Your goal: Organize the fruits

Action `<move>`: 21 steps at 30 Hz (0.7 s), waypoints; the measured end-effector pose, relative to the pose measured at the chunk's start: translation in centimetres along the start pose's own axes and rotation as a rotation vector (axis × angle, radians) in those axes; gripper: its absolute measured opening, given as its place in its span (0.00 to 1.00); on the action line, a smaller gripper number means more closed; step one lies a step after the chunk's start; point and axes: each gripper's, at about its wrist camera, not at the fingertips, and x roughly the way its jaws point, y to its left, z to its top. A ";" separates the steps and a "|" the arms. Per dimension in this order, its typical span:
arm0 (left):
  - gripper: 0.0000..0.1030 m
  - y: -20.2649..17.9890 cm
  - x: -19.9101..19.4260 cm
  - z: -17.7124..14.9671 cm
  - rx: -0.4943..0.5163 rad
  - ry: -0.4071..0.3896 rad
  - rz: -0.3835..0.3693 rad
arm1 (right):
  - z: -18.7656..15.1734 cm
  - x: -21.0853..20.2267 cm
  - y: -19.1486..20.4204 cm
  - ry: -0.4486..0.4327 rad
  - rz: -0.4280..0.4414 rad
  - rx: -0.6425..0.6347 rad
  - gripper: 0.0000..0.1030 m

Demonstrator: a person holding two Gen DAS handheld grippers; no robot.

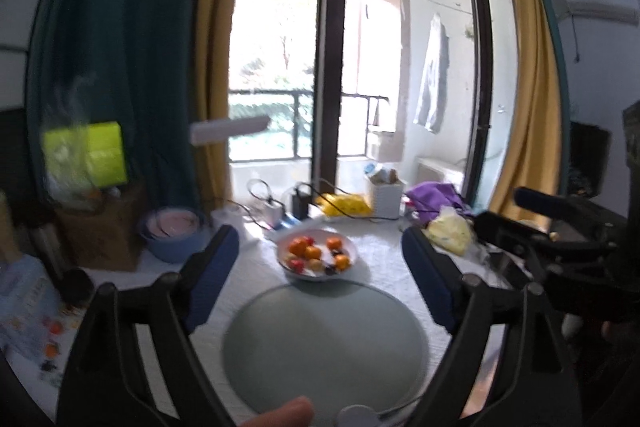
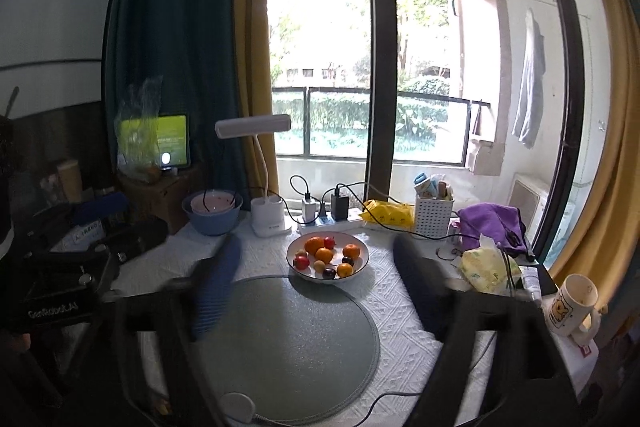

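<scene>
A white bowl (image 1: pixel 352 251) (image 2: pixel 360 259) of small fruits stands on the white-clothed table beyond a round grey mat (image 1: pixel 324 347) (image 2: pixel 296 347). In it lie several oranges (image 2: pixel 316 245), red fruits (image 2: pixel 301 262) and dark plums (image 2: pixel 329 273). My left gripper (image 1: pixel 320 247) is open, its blue-padded fingers (image 1: pixel 216 267) spread either side of the bowl and short of it, nothing between them. My right gripper (image 2: pixel 316 255) is also open and empty, with blurred fingers (image 2: pixel 218 283) framing the bowl from a distance. The other gripper shows at the side edge of each view.
A blue basin (image 2: pixel 212 215) with a pink bowl, a white desk lamp (image 2: pixel 268 211), chargers and a power strip (image 2: pixel 324 215), a yellow packet (image 2: pixel 388 213), a white basket (image 2: pixel 434 215) and purple cloth (image 2: pixel 496 223) line the window side. A mug (image 2: pixel 572 303) stands at the right.
</scene>
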 end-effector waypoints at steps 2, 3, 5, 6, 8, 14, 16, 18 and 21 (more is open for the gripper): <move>0.88 0.0 -0.6 0.0 0.002 -0.017 0.011 | -0.3 -0.6 -0.3 -0.010 -0.010 0.015 0.81; 0.88 0.1 -0.8 -0.1 -0.002 -0.023 0.015 | -0.5 -0.9 -0.5 -0.019 -0.015 0.021 0.81; 0.88 0.1 -1.0 -0.3 0.001 -0.027 0.027 | -0.6 -1.2 -0.8 -0.025 -0.026 0.030 0.81; 0.88 0.1 -1.0 -0.5 0.010 -0.028 0.041 | -0.7 -1.3 -1.1 -0.023 -0.032 0.036 0.81; 0.88 0.2 -1.0 -0.6 0.018 -0.031 0.056 | -0.7 -1.4 -1.5 -0.023 -0.041 0.042 0.81; 0.88 0.7 -0.8 -0.6 0.007 -0.033 0.087 | -1.0 -1.4 -2.1 -0.015 -0.059 0.054 0.81; 0.88 0.9 -0.8 -0.6 0.001 -0.041 0.087 | -1.0 -1.5 -2.2 -0.018 -0.058 0.057 0.81; 0.88 0.8 -0.9 -0.6 0.001 -0.037 0.080 | -1.0 -1.6 -2.2 -0.022 -0.052 0.061 0.81; 0.88 0.7 -1.0 -0.8 0.002 -0.030 0.075 | -0.9 -1.6 -2.1 -0.021 -0.047 0.054 0.81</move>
